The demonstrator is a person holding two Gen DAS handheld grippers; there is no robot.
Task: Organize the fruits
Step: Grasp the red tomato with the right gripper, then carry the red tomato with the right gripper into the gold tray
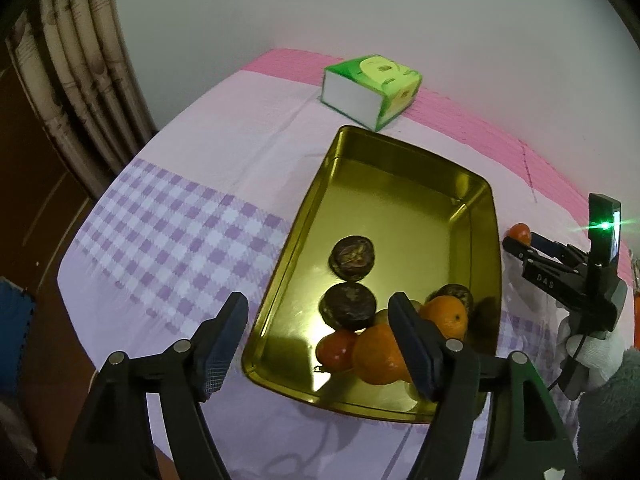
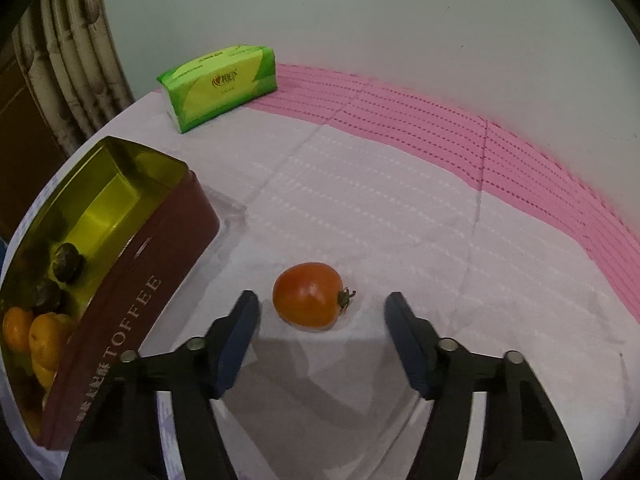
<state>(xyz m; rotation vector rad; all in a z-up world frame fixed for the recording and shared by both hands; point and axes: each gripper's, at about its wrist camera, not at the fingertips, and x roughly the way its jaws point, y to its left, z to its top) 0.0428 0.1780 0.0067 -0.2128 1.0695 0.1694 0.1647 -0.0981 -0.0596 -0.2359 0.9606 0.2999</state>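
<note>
While ripe: tomato is judged soft, smooth, easily bruised.
Hold: round flanks are favoured, stem avoided.
Right gripper: parted, nothing pinched.
Left gripper: parted, empty.

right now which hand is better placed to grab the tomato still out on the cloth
The right. Its tool points at the loose tomato, which lies on the cloth just ahead of the open fingers, untouched. The left tool hangs over the tin, empty, with the tin's wall between it and that tomato.
</note>
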